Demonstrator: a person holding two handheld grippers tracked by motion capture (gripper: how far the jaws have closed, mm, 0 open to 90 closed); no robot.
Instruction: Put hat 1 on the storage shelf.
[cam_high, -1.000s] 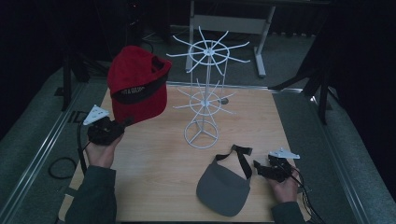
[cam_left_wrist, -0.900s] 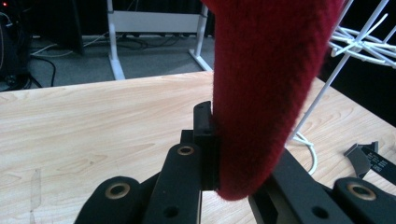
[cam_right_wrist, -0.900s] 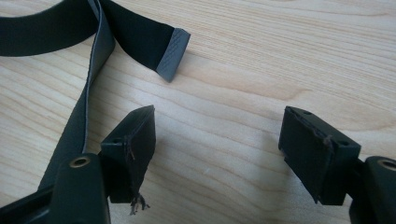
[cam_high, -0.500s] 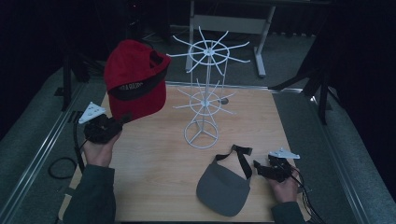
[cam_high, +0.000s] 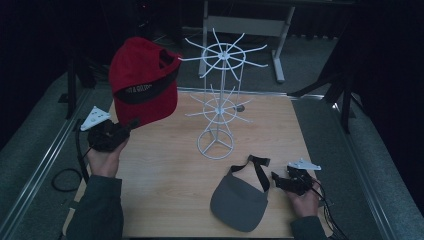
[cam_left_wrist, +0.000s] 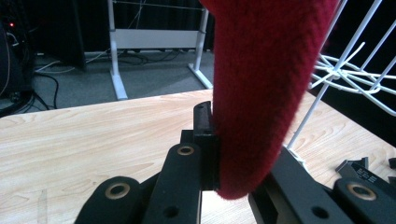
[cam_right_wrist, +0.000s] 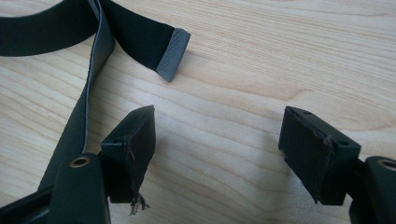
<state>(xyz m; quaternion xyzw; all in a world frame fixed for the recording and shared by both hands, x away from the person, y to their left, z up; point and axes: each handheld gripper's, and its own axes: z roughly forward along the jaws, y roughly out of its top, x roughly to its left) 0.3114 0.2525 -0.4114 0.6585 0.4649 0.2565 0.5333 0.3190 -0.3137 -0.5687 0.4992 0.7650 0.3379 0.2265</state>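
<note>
Item: red cap (cam_high: 144, 80), held aloft. The left tongs (cam_high: 131, 123) clamp its lower edge; in the left gripper view the red cloth (cam_left_wrist: 261, 93) sits pinched between the two black jaws, which are closed on it. The cap hangs upward and slightly ahead of these tongs, near the top ring of the white wire rack (cam_high: 220, 100), not yet touching a prong.

Item: white wire rack, two tiers of spokes, standing on the wooden table (cam_high: 165, 175) ahead and to the right of the left tongs.

Item: grey visor (cam_high: 239, 202), flat on the table just to the left of the right tongs (cam_high: 276, 180); its strap end (cam_right_wrist: 173, 53) lies ahead of the jaws, apart from them.

Item: right tongs, jaws spread wide, nothing between them, resting low over the table.

Handling note, likely step: hanging the cap on an upper spoke. Best done by carrying the cap's hollow over a prong tip, keeping the grip firm on the edge until the cloth bears on the wire, and approaching gently so the light rack does not tip.
</note>
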